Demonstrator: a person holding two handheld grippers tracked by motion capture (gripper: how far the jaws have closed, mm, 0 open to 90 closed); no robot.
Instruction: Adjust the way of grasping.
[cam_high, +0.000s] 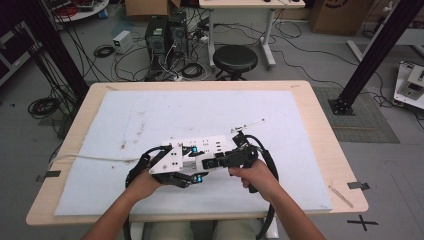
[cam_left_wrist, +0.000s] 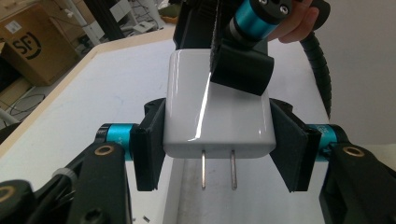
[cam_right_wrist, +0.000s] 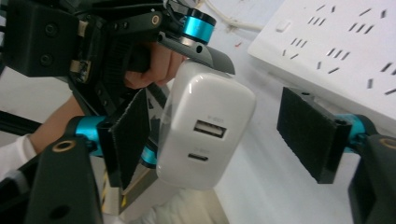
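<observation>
Your left gripper pinches the white charger by its two flat sides, near the front edge of the table. The two metal prongs stick out bare below the grip.

Your right gripper comes in from the right with its jaws spread around the same charger. One pad seems to sit right at the charger's side. The other pad is apart from it, so this gripper is not holding yet.

Just beyond the grippers lies the white power strip, flat on the white mat. Its cord runs off to the left.

This looks like handing the charger from one gripper to the other. Next, you likely need to press your right jaws on the charger. Let go with the left only after that. Then point the prongs at a socket on the strip.
</observation>
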